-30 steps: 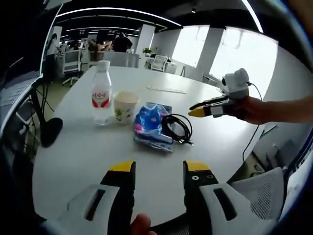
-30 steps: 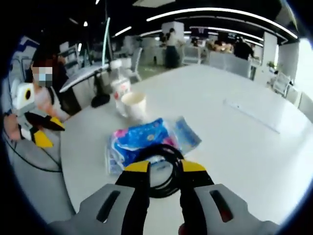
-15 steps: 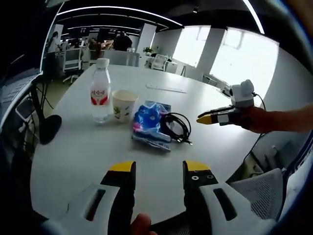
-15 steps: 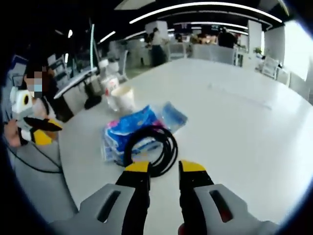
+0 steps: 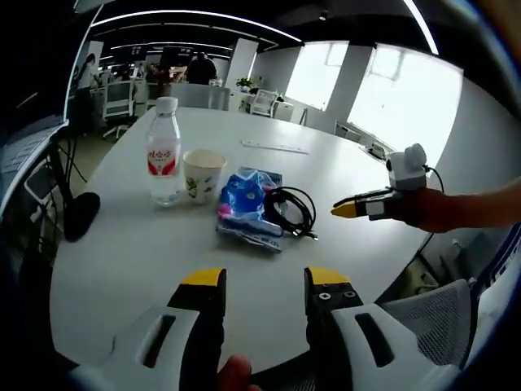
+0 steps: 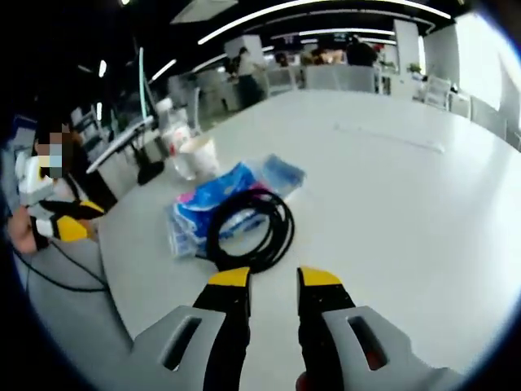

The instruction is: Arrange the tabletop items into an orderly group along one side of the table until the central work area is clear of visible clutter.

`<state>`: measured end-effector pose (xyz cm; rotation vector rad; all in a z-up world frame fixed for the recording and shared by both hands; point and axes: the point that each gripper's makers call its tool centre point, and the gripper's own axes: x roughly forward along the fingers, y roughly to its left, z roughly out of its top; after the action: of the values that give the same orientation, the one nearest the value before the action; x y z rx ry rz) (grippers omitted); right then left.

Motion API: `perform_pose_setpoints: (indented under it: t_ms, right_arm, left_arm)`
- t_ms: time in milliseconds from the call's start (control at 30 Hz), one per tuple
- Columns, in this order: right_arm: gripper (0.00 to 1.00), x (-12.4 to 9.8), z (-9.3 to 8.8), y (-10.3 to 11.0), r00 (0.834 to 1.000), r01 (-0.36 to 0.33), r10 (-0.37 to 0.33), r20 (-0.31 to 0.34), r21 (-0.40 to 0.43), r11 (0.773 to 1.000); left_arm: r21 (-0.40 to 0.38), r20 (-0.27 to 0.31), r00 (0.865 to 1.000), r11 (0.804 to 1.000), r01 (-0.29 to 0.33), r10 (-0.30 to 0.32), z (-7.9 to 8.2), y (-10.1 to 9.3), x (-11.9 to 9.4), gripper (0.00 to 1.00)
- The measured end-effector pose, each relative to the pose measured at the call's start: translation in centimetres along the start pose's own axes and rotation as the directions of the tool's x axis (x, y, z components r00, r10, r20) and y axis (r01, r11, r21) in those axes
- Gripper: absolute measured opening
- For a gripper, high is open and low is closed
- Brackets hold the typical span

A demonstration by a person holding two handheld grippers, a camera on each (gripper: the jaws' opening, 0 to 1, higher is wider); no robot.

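**White bench in an open office, four items grouped near its middle**

You stand at a large white bench [image 5: 122, 244] in a bright open office, with windows on one side and chairs and people far behind. On it, your left view shows a water bottle [image 5: 164, 151] upright, a paper cup [image 5: 203, 174] just beside it, then a blue tissue pack [image 5: 247, 210] lying flat, with a coiled black cable [image 5: 291, 211] resting partly on the pack's edge. A thin flat strip [image 5: 274, 147] lies well apart, farther back. A black lamp base [image 5: 81, 215] sits near the bench edge.

Your left claw [image 5: 264, 281] hangs over bare bench, jaws apart and empty. Your right claw [image 6: 273, 280] sits just short of the cable [image 6: 251, 228], jaws apart, empty; it also appears at the bench's side [image 5: 346, 209].
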<state>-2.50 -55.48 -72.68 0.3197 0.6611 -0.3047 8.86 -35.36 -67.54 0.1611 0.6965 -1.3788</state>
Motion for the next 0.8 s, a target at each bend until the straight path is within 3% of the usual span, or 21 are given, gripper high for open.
perform_pose_setpoints:
  t_ms: [400, 800]
  right_arm:
    - [0.2, 1.2, 0.8, -0.1, 1.0, 0.005, -0.007, 0.019, 0.064, 0.998]
    - [0.26, 4.2, 2.1, -0.5, 0.999, 0.036, -0.038, 0.015, 0.14, 0.99]
  left_arm:
    - [-0.014, 0.009, 1.0, 1.0, -0.01, 0.011, 0.1, 0.4, 0.0, 0.37]
    - [-0.033, 0.036, 0.999, 0.999, -0.022, 0.023, 0.9, 0.5, 0.1, 0.37]
